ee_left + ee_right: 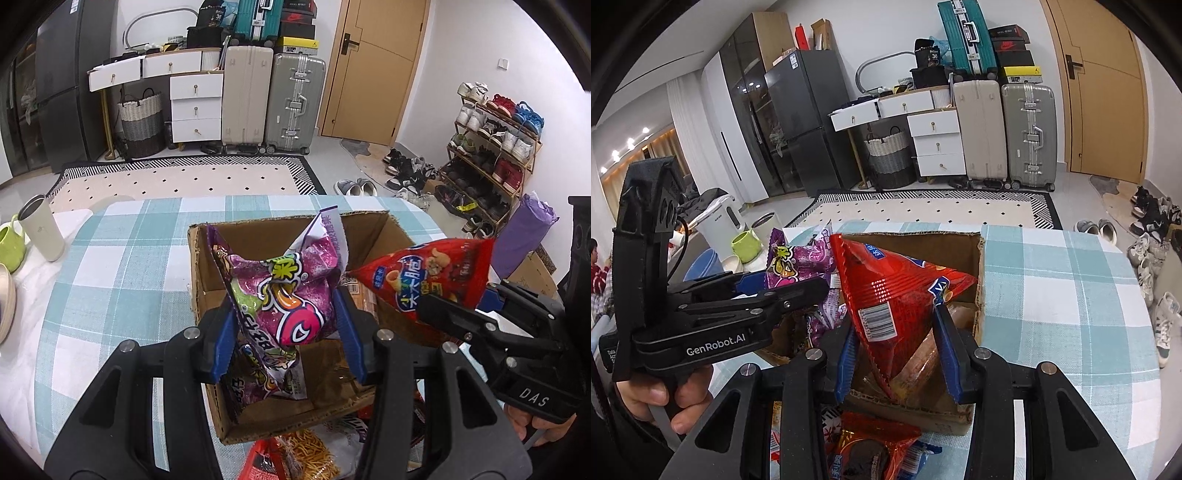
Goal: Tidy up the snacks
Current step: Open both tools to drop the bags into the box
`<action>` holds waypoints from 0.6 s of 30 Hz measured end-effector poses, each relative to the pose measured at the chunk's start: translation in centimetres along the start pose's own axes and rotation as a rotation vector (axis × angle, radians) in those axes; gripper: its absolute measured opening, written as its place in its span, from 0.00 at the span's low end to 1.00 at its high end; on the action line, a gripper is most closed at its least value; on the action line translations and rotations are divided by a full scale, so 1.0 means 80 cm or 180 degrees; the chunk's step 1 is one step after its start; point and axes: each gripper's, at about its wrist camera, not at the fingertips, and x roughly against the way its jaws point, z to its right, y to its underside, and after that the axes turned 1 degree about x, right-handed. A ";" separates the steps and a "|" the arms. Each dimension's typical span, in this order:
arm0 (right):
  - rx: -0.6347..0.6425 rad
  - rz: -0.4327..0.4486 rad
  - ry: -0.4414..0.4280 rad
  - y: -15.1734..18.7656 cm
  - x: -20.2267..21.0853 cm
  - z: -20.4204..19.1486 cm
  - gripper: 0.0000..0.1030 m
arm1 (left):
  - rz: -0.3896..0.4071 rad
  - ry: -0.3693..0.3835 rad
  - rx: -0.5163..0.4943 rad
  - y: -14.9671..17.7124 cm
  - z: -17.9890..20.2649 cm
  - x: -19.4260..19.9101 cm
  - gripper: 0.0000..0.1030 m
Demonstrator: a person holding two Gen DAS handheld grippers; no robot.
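An open cardboard box (373, 225) (960, 243) stands on the checked tablecloth. My left gripper (284, 321) is shut on a purple snack bag (288, 299) and holds it over the box; the bag also shows in the right wrist view (798, 266). My right gripper (897, 350) is shut on a red snack bag (894, 291) and holds it above the box's near right side; it shows in the left wrist view (424, 277). Another purple bag (273, 380) lies inside the box, with a brownish pack (919, 362) on the right.
Loose snack packs lie in front of the box (303, 454) (871, 446). A beige tumbler (40, 229) and a green mug (11, 243) stand at the table's left. Rug, suitcases, drawers and a shoe rack (495, 155) lie beyond the table.
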 end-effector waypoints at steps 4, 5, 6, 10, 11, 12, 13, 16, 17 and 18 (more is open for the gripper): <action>0.0047 -0.0044 0.0005 0.000 -0.013 -0.002 0.36 | -0.0060 -0.0021 0.0004 0.002 -0.003 -0.015 0.45; 0.0051 -0.0049 0.0008 0.000 -0.016 -0.002 0.36 | -0.0069 -0.0028 -0.0001 0.003 -0.003 -0.015 0.45; 0.0053 -0.0049 0.0014 0.000 -0.018 -0.002 0.36 | -0.0082 -0.0042 -0.0014 0.004 -0.003 -0.020 0.45; 0.0074 -0.0084 0.0009 0.002 -0.024 -0.003 0.36 | -0.0123 -0.0094 -0.0058 0.008 -0.001 -0.033 0.45; 0.0082 -0.0083 0.0017 0.002 -0.023 -0.003 0.36 | -0.0135 -0.0092 -0.0054 0.010 -0.002 -0.035 0.45; 0.0093 -0.0077 0.0030 0.003 -0.022 -0.002 0.36 | -0.0142 -0.0083 -0.0049 0.011 -0.003 -0.038 0.45; 0.0114 -0.0073 0.0052 0.003 -0.020 -0.002 0.36 | -0.0139 -0.0079 -0.0053 0.011 -0.004 -0.039 0.45; 0.0191 -0.0015 0.0199 0.005 -0.009 -0.007 0.36 | -0.0138 -0.0069 -0.0072 0.013 -0.004 -0.039 0.46; 0.0217 0.0001 0.0247 0.006 -0.005 -0.008 0.36 | -0.0155 -0.0062 -0.0075 0.013 -0.004 -0.037 0.47; 0.0223 0.0018 0.0277 0.008 -0.001 -0.009 0.39 | -0.0159 -0.0050 -0.0069 0.014 -0.003 -0.035 0.48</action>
